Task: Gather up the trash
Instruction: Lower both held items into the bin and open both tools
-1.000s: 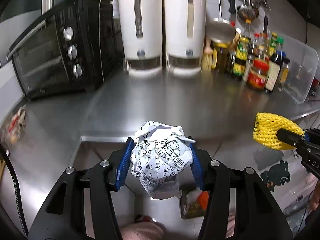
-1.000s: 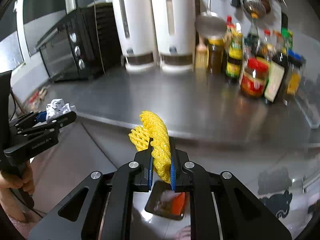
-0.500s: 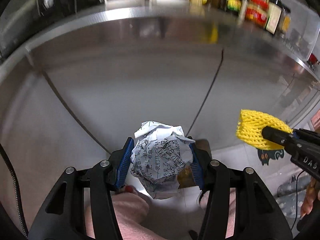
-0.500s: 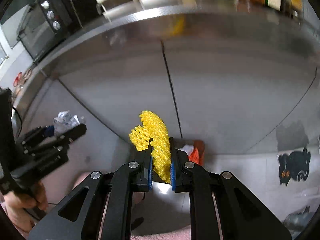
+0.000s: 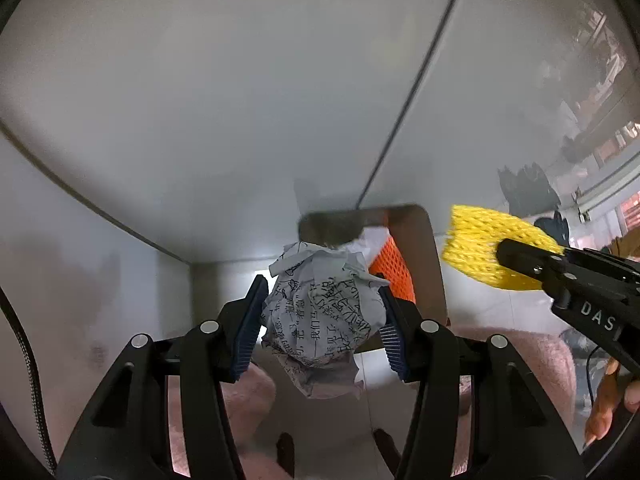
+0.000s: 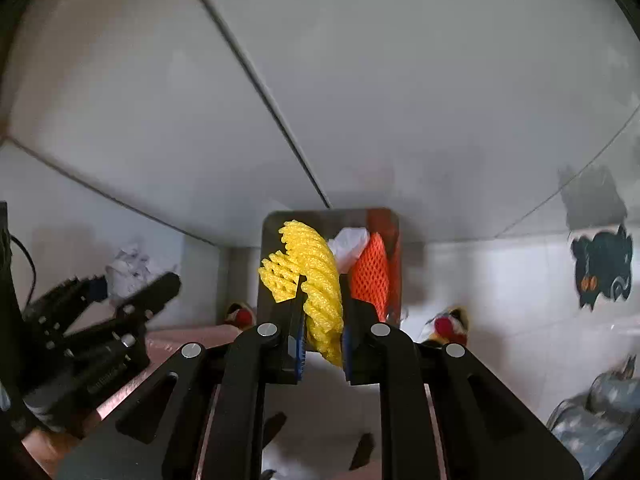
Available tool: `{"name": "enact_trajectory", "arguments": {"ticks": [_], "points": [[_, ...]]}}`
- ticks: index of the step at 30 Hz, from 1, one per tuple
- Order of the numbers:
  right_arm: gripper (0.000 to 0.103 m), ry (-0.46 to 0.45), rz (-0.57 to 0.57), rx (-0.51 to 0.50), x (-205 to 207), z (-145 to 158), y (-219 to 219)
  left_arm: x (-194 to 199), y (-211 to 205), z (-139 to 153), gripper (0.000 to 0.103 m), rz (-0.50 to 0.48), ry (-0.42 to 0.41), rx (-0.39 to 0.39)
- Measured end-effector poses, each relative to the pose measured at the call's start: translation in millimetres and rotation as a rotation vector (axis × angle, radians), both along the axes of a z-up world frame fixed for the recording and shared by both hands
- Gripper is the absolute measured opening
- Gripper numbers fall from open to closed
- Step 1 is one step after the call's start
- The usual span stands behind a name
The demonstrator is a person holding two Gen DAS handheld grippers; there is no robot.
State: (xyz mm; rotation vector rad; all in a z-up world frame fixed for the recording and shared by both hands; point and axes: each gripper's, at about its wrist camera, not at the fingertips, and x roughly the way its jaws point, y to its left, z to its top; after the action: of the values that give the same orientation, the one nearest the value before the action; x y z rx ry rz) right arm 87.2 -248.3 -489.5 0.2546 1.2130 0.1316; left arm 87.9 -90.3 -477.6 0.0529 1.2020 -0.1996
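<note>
1. Both views have swung down off the tabletop, so I'm now over the floor bin [image 6: 276, 224].
2. Left claw [image 5: 320, 324] grips the paper ball [image 5: 320, 316]; right claw [image 6: 322, 332] pinches the yellow foam net [image 6: 316, 280].
3. Drop's next, I reckon.

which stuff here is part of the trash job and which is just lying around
Part of the job:
- crumpled paper ball, held in the left tool
- yellow foam net, held in the right tool
- metal bin, already holding an orange foam net

Just there:
- cat sticker on the wall
- steel cabinet front
</note>
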Motion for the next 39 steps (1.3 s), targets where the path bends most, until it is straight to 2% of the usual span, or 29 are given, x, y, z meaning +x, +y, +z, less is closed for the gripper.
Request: {"name": "enact_trajectory", "arguments": {"ticks": [7,15,20,23,26,27,29,33,37,39], "points": [[0.017,0.081,-0.03,0.017,30,-43,-9,22,-15,-61,0.05,-0.023,0.105,0.033],[0.017,0.136,-0.034,0.02,55,-70,-9,36,-24,-99,0.05,-0.04,0.176,0.041],[0.019,0.161,-0.03,0.03,63,-77,-7,41,-23,-101,0.052,-0.041,0.194,0.032],[0.029,0.16,-0.031,0.037,65,-77,-8,42,-23,-100,0.053,-0.041,0.192,0.029],[0.032,0.148,-0.029,0.033,65,-71,-7,44,-24,-98,0.056,-0.04,0.183,0.028],[0.034,0.144,-0.028,0.032,65,-70,-7,43,-25,-96,0.06,-0.039,0.177,0.028],[0.043,0.134,-0.028,0.024,64,-66,-7,42,-23,-88,0.068,-0.033,0.161,0.027],[0.056,0.109,-0.033,0.019,58,-52,-8,39,-21,-70,0.082,-0.02,0.128,0.025],[0.067,0.074,-0.037,0.014,53,-35,-8,32,-17,-51,0.086,-0.018,0.093,0.037],[0.067,0.048,-0.036,0.005,48,-20,-7,28,-14,-41,0.088,-0.015,0.076,0.037]]}}
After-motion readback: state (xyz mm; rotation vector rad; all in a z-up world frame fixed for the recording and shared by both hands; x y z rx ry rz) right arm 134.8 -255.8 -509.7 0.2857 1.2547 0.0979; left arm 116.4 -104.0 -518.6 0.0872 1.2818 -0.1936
